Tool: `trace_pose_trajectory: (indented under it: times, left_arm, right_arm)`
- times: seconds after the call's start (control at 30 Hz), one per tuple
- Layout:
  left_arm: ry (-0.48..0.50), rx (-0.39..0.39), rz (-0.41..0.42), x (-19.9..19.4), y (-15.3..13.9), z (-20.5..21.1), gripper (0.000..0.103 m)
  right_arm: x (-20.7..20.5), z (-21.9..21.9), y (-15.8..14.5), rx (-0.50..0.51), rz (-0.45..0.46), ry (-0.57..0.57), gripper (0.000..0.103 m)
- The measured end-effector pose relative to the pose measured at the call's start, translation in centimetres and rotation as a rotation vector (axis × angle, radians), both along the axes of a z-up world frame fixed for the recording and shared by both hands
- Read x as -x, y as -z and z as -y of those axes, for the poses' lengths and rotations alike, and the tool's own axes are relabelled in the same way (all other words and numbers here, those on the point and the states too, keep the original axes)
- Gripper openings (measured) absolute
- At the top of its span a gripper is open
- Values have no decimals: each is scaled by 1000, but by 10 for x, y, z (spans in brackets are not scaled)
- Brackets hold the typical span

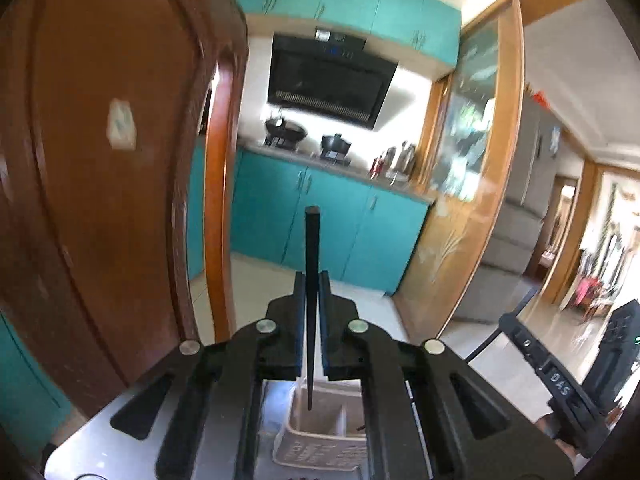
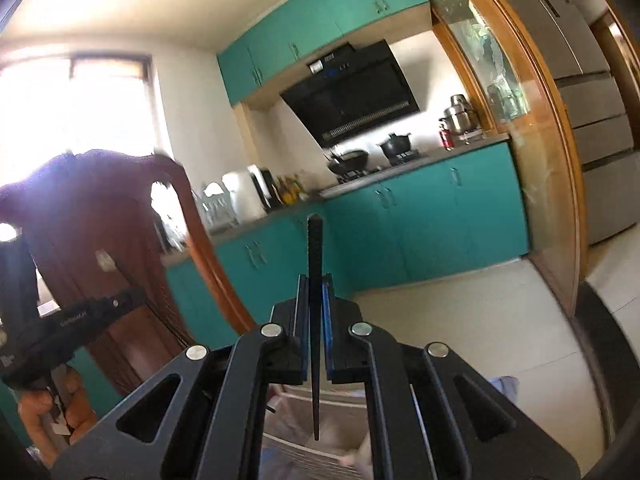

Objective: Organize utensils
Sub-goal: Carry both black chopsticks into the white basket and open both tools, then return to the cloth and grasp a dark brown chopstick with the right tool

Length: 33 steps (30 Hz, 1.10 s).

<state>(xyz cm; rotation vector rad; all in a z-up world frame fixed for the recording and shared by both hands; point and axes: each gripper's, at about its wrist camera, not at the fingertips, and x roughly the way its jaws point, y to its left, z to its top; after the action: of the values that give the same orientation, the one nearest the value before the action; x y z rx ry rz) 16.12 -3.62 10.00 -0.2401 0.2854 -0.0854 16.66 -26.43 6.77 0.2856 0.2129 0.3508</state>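
Chopsticks are what I have in both tools: my left gripper (image 1: 312,280) is clamped on one black chopstick (image 1: 311,248), which stands upright between the closed fingers with its thick end up and its thin tip pointing down over a pale divided holder (image 1: 320,438) on the grey table (image 1: 120,432). My right gripper (image 2: 316,284) is closed the same way on a second black chopstick (image 2: 315,248), thin tip down above a clear plastic-lined bin (image 2: 296,436). Behind both I see teal cabinets (image 1: 332,216), a black range hood (image 1: 328,80) and a brown wooden door (image 1: 100,160).
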Motion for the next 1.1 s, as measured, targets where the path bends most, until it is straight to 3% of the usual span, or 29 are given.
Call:
trace_pose_trajectory:
  times: [0.23, 0.57, 0.73, 0.87, 0.93, 1.1]
  left_arm:
    - [-26, -115, -75, -32, 47, 21, 7]
    - [-13, -157, -146, -47, 75, 26, 8]
    - [-12, -172, -136, -40, 77, 25, 8]
    - [-11, -169, -108, -29, 77, 23, 22]
    - [-11, -173, -84, -19, 77, 21, 23]
    - [-35, -182, -48, 2, 75, 15, 30]
  right_arm:
    - [-8, -30, 32, 125, -30, -10, 7]
    - [-9, -45, 43, 183, -47, -8, 8]
    - [1, -42, 34, 164, -11, 9, 31]
    - [24, -37, 18, 154, 70, 18, 42]
    - [43, -37, 8, 167, 138, 17, 50]
    - [78, -39, 1, 189, 197, -48, 51]
